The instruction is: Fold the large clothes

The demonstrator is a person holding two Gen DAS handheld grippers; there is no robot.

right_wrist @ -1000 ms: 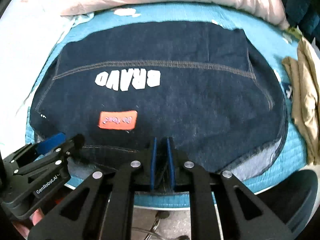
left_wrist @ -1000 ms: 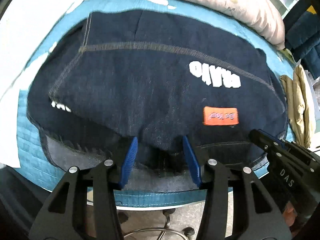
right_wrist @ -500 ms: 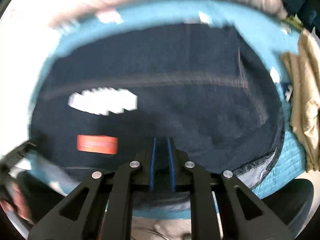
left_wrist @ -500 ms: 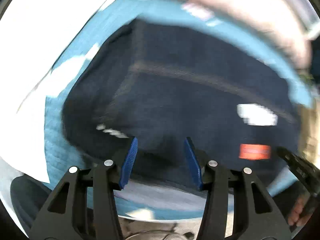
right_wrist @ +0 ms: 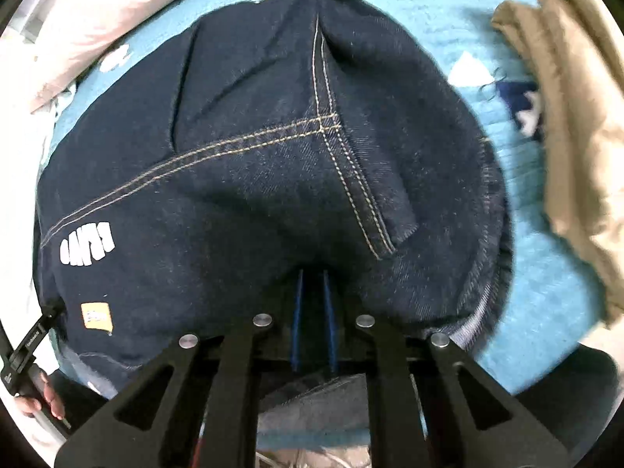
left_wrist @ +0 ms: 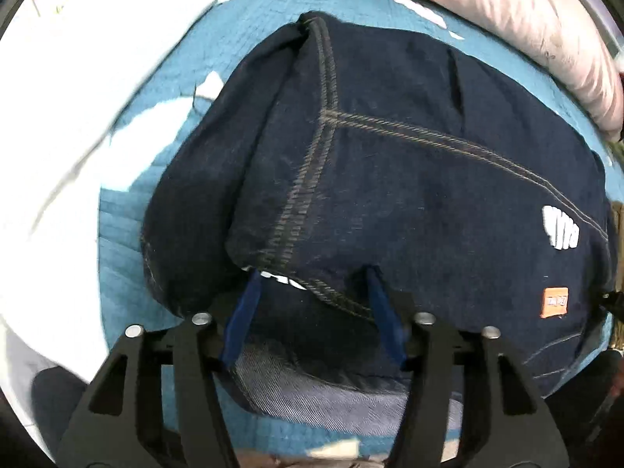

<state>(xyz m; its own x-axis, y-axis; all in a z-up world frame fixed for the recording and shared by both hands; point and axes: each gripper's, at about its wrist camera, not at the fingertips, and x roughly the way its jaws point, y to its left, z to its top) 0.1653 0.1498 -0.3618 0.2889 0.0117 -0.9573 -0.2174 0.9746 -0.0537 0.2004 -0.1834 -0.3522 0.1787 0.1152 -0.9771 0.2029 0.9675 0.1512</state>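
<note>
Two grippers are in your hands, and both point down at the dark blue denim garment (left_wrist: 409, 179) near its front edge. It lies spread out on the teal quilt (left_wrist: 128, 210). Your left gripper (left_wrist: 312, 284) has its blue pads about half apart, and they are closing. A thick fold of denim with a stitched seam sits between them, but you cannot tell if the pads press on it yet. Your right gripper (right_wrist: 313, 284) is almost shut. Its two blue pads are very close together, and the denim bunches up around their tips, so it looks pinched there, though the cloth hides the tips. White letters (right_wrist: 86, 249) and an orange patch (right_wrist: 96, 315) show on the cloth, between the two grippers. A pink pillow (left_wrist: 507, 19) lies at the far side of the quilt. A tan cloth (right_wrist: 565, 136) lies on the quilt to the right of the denim.
</note>
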